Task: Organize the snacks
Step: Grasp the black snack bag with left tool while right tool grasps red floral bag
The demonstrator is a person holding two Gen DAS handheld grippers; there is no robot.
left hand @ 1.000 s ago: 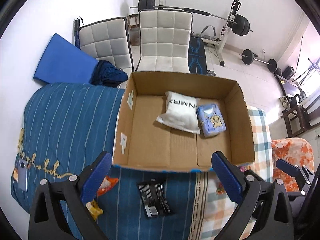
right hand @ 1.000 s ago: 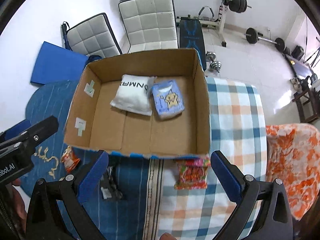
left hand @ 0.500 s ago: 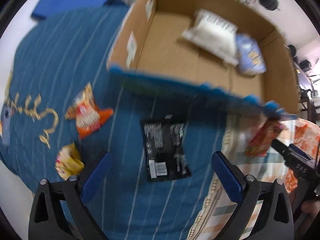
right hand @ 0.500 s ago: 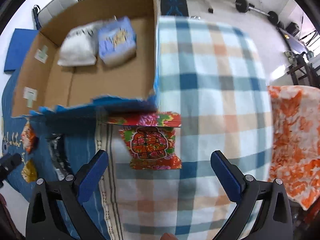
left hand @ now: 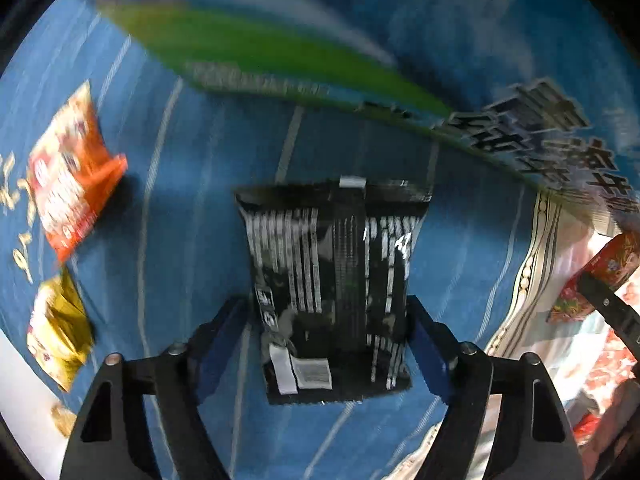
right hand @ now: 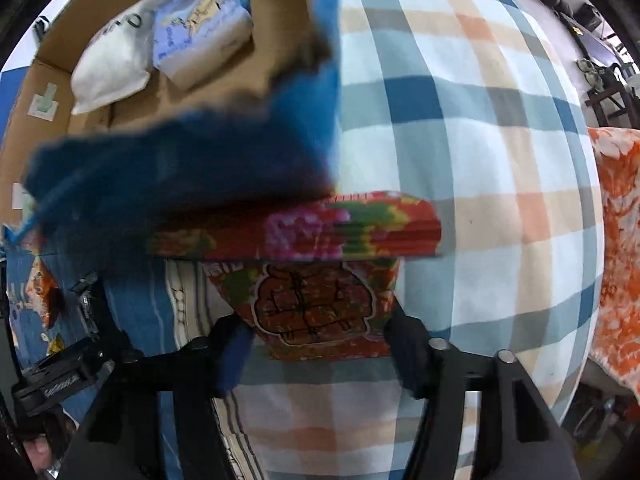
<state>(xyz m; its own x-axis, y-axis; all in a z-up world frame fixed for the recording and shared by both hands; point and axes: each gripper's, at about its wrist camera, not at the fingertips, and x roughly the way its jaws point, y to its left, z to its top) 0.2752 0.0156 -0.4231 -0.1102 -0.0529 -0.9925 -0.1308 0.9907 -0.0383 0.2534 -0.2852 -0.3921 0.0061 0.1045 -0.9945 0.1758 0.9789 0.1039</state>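
A black snack packet (left hand: 332, 280) with white stripes lies flat on the blue striped cloth. My left gripper (left hand: 326, 344) is open and low over it, a blue finger on each side of its near half. A red flowery snack packet (right hand: 316, 280) lies on the checked cloth, its far end against the cardboard box's blue outer wall (right hand: 180, 172). My right gripper (right hand: 318, 356) is open, its fingers flanking the packet's near end. Inside the box lie a white pouch (right hand: 116, 60) and a pale blue packet (right hand: 200, 28).
An orange snack packet (left hand: 68, 184) and a yellow one (left hand: 56, 328) lie left of the black packet. The box's printed outer wall (left hand: 360, 60) fills the space just beyond it. An orange flowery cloth (right hand: 616, 240) hangs at the far right. The other gripper (right hand: 60, 376) shows at lower left.
Both grippers have dropped from above the box to the cloth. The left one now straddles the black packet and the right one the red flowery packet. Both stay open.
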